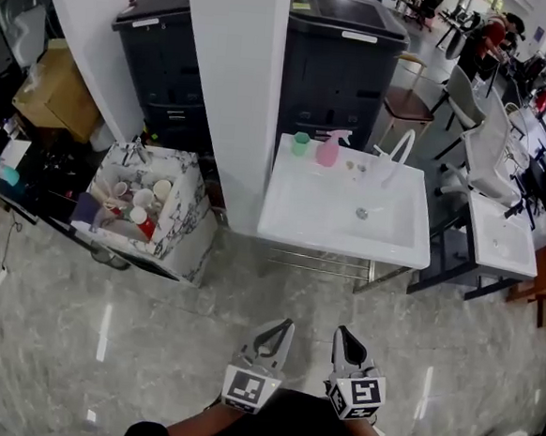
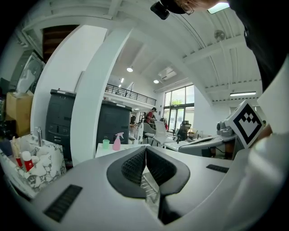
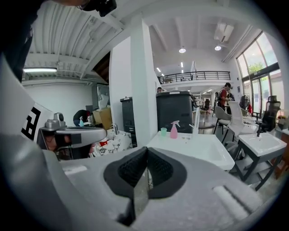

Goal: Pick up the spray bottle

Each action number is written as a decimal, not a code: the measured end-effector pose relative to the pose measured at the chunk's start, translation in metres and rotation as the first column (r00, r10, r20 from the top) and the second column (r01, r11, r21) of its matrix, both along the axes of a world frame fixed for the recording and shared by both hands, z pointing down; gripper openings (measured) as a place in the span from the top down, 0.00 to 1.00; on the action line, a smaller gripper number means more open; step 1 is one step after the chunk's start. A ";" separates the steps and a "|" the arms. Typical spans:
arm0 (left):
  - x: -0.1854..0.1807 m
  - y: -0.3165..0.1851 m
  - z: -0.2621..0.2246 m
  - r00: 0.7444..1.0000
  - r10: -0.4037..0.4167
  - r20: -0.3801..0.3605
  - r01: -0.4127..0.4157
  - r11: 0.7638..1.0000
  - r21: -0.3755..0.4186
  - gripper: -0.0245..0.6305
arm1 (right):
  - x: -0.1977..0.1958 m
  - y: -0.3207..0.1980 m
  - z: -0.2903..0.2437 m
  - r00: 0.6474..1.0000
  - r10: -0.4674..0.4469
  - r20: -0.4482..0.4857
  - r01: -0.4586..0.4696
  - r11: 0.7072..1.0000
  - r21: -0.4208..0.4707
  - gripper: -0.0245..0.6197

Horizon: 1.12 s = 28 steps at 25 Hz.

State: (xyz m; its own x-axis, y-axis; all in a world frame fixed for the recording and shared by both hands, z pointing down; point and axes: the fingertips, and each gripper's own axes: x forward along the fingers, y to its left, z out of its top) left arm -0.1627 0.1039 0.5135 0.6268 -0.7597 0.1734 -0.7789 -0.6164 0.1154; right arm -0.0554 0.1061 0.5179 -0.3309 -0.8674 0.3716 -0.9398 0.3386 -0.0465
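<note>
Spray bottle (image 1: pixel 328 149): pink, upright on the back ledge of a white sink (image 1: pixel 291 225); just beside it on the left, a small green cup (image 1: pixel 300 144); to its right on the same ledge, a white curved faucet (image 1: pixel 398 145), apart from the bottle; basin bare but for the drain.

Behind the sink a dark cabinet (image 1: pixel 341 72); left of the sink a white pillar (image 1: pixel 229 87); beyond the pillar a second dark cabinet (image 1: pixel 161 62).

Left again, on the floor, a marble-patterned box (image 1: pixel 186 222) holding what look like cups and small bottles; too blurred to sort.

Right of the sink, a second white basin (image 1: pixel 503 242) and pale chairs (image 1: pixel 490 149).

Left gripper (image 1: pixel 287 324): low in the head view, over glossy grey floor (image 1: pixel 150 344), well apart from the sink; fingers (image 2: pixel 132 165) pressed together, nothing between them.

Right gripper (image 1: pixel 340 331): just beside the left one; fingers (image 3: pixel 131 169) likewise closed tight and empty; bottle shows ahead in both gripper views, far off.
</note>
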 end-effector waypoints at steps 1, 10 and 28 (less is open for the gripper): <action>-0.006 -0.009 0.001 1.000 -0.002 -0.006 0.002 1.000 -0.004 0.94 | -0.004 -0.007 0.002 1.000 0.001 -0.004 -0.001 1.000 -0.005 0.96; -0.022 -0.050 -0.009 0.994 0.032 -0.105 -0.031 0.999 0.013 0.94 | -0.025 -0.044 0.004 0.999 0.012 -0.048 -0.013 0.999 -0.036 0.96; -0.049 -0.076 0.002 0.991 -0.006 -0.136 0.004 1.000 -0.013 0.94 | -0.054 -0.073 -0.001 0.999 -0.044 -0.024 0.044 0.999 -0.007 0.96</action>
State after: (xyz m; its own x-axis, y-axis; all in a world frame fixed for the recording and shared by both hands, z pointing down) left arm -0.2120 0.0282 0.5156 0.6412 -0.7613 0.0968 -0.7588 -0.6100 0.2283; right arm -0.1095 0.0330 0.5173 -0.3597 -0.8497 0.3855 -0.9248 0.3795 -0.0264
